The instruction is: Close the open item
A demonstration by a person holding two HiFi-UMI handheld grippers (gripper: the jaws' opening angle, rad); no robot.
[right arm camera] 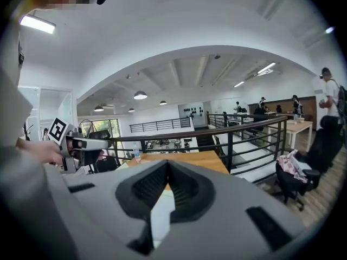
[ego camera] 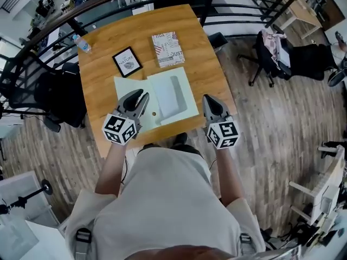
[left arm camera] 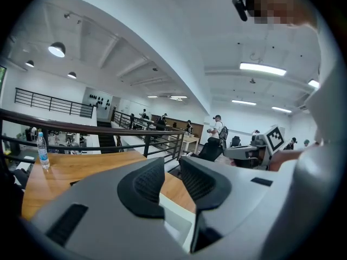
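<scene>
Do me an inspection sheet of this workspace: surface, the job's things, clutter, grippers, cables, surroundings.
Surface: wooden table, no spills seen.
Job's things: pale-green folder lies open and flat near the person's edge of the table.
Clutter: striped book, framed picture and water bottle sit beyond the folder.
Grippers: left gripper has its jaws apart, empty, over the folder's left flap. Right gripper has its jaws together, empty, just right of the folder.
Cables: nothing seen.
Surroundings: black railing beyond the table, office chair with clothing on it to the right, plank floor.
</scene>
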